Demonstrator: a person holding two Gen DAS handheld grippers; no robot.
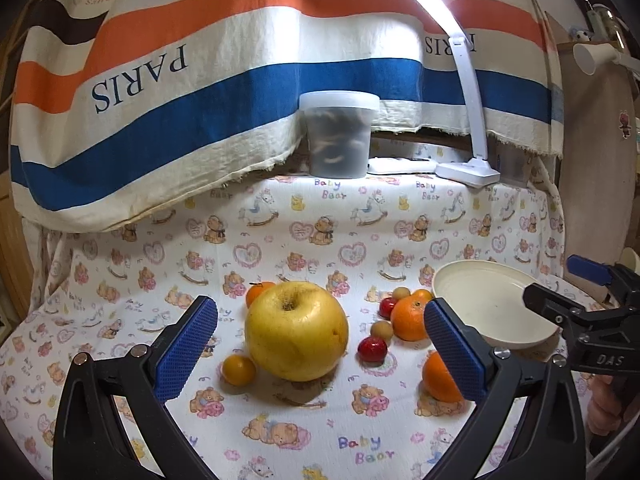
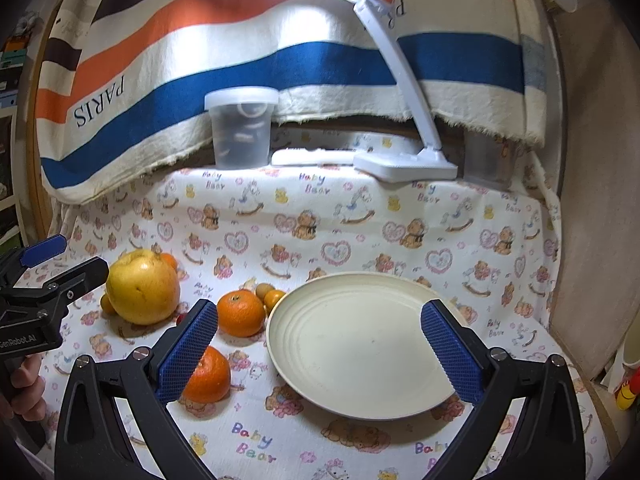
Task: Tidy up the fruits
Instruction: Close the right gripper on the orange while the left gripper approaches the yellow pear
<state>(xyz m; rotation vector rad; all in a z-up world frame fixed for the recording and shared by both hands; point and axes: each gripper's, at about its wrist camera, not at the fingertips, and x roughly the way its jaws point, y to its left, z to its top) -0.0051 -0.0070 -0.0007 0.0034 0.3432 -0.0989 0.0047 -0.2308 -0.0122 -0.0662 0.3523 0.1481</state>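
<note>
Backdrop and bench clutter as I see it through both wrist cameras.

I see a printed tablecloth (image 1: 280, 240) with teddy bears, hearts, rocking horses and "Baby Bear" lettering covering the work surface. Behind it hangs a striped cloth (image 1: 200, 80) in orange, cream, blue and brown, with "PARIS" printed upside down. At the back edge a translucent lidded tub (image 1: 339, 136) stands upright, holding dark contents I cannot identify. Just beside it lies a flat white power strip (image 2: 312, 157), and next to that sits the base of a white desk lamp (image 2: 404, 166), whose arm curves up to a lit bar overhead.
</note>
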